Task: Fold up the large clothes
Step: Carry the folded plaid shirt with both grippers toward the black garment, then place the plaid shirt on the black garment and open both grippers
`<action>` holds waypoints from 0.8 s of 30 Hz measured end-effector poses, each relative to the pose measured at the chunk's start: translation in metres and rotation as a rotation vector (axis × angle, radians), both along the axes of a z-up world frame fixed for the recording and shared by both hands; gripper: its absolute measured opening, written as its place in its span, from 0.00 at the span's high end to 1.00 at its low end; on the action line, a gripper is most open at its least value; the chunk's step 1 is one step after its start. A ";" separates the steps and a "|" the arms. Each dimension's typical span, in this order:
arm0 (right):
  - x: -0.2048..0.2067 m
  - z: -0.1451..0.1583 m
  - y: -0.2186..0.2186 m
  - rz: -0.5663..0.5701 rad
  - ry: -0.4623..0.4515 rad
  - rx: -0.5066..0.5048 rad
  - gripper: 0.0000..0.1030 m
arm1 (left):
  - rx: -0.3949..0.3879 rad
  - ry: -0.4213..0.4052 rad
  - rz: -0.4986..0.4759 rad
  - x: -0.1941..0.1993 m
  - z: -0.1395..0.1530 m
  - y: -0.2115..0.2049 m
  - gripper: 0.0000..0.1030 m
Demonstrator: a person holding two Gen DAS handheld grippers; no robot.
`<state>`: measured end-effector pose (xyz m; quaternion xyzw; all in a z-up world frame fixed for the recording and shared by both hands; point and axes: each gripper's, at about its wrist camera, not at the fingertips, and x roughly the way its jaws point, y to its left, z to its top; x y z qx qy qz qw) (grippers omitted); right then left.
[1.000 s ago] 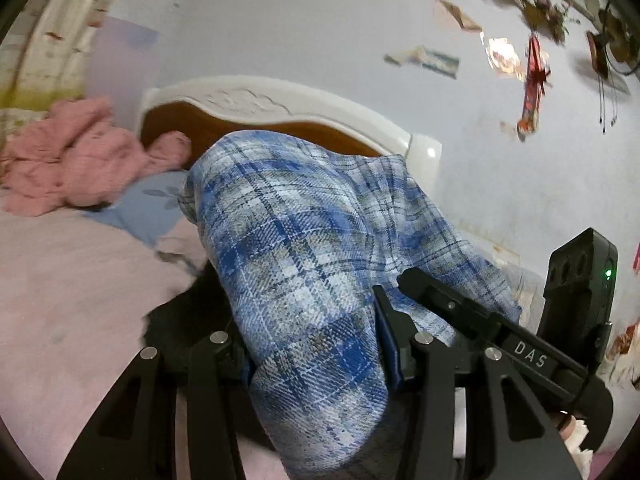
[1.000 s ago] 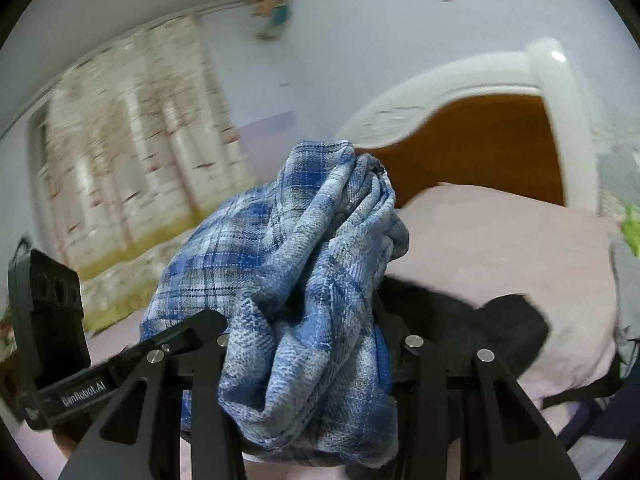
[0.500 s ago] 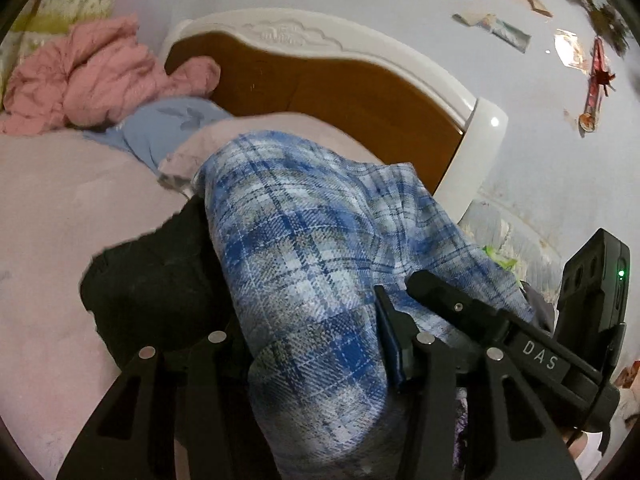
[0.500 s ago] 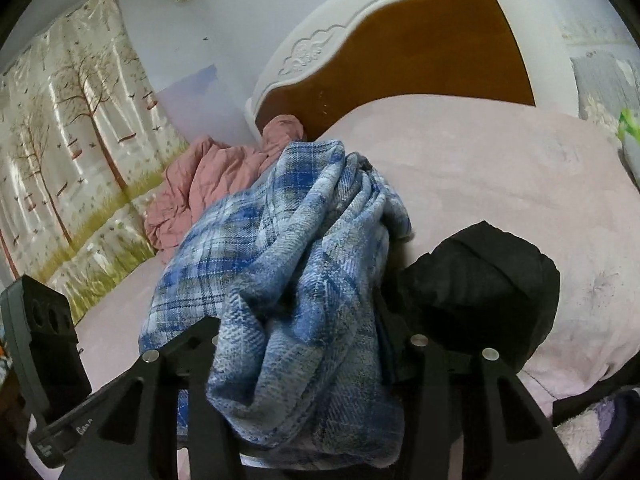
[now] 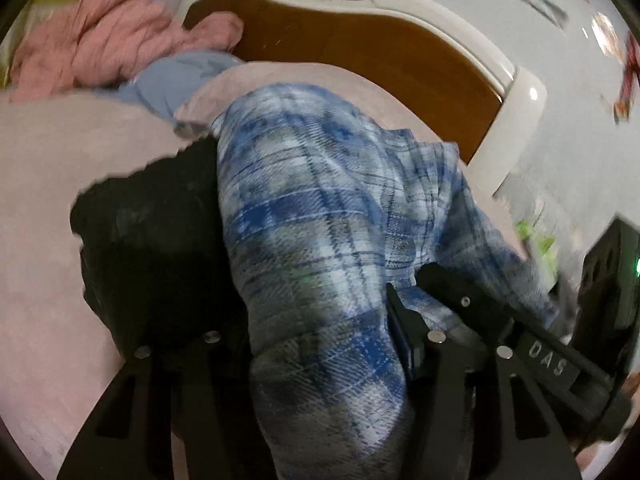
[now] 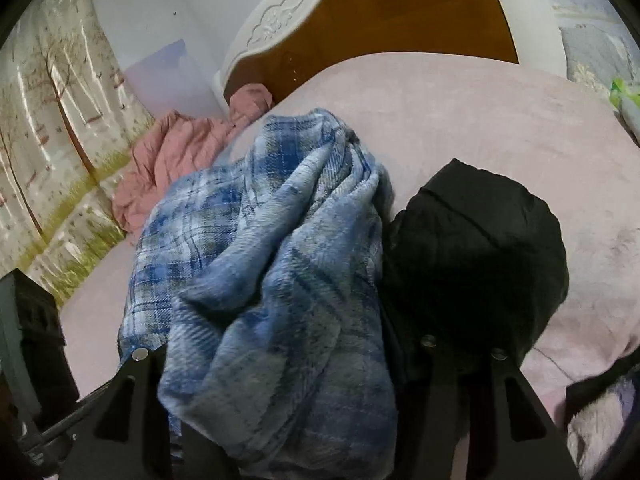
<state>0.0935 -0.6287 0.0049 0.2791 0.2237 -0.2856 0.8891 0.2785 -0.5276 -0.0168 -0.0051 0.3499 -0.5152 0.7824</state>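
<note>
Two grippers — our left gripper and right gripper — clamp the blue plaid flannel shirt, bunched above the pink bedspread beside a black garment — we'd best spread it taut before lowering.

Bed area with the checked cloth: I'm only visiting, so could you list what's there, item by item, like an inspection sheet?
Surface: pink bedsheet, rumpled.
Job's things: blue plaid garment, bunched and held by both grippers; black garment lying on the bed beside it.
Clutter: pink blanket heaped near the headboard; light blue cloth.
Grippers: left gripper and right gripper both clamp plaid cloth.
Cables: nothing seen.
Surroundings: tree-print curtain, pale wall.
</note>
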 end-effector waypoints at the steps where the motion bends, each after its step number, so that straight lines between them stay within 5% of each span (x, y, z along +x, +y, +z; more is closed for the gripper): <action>1: 0.001 -0.003 0.000 -0.004 0.003 0.001 0.47 | 0.001 -0.004 0.000 -0.001 -0.001 0.000 0.46; 5: 0.006 -0.001 0.010 0.007 -0.011 -0.043 0.44 | -0.037 -0.030 -0.008 -0.008 0.006 0.016 0.41; 6: 0.001 0.002 0.014 0.013 -0.026 -0.056 0.42 | -0.038 -0.076 -0.011 -0.012 0.012 0.020 0.35; 9: -0.021 0.023 0.032 -0.023 -0.040 -0.155 0.13 | -0.004 -0.304 0.018 -0.038 0.036 0.042 0.16; 12: -0.046 0.053 0.059 -0.071 -0.090 -0.259 0.08 | -0.074 -0.445 0.094 -0.060 0.060 0.084 0.01; 16: -0.075 0.082 0.096 -0.095 -0.179 -0.317 0.00 | -0.124 -0.617 0.200 -0.093 0.086 0.139 0.00; 19: -0.081 0.092 0.136 -0.035 -0.154 -0.448 0.00 | -0.124 -0.699 0.241 -0.115 0.091 0.173 0.00; 21: -0.081 0.093 0.155 -0.019 -0.155 -0.489 0.00 | -0.116 -0.723 0.276 -0.126 0.090 0.197 0.00; 24: -0.093 0.080 0.178 0.017 -0.160 -0.467 0.00 | -0.205 -0.714 0.325 -0.143 0.088 0.246 0.00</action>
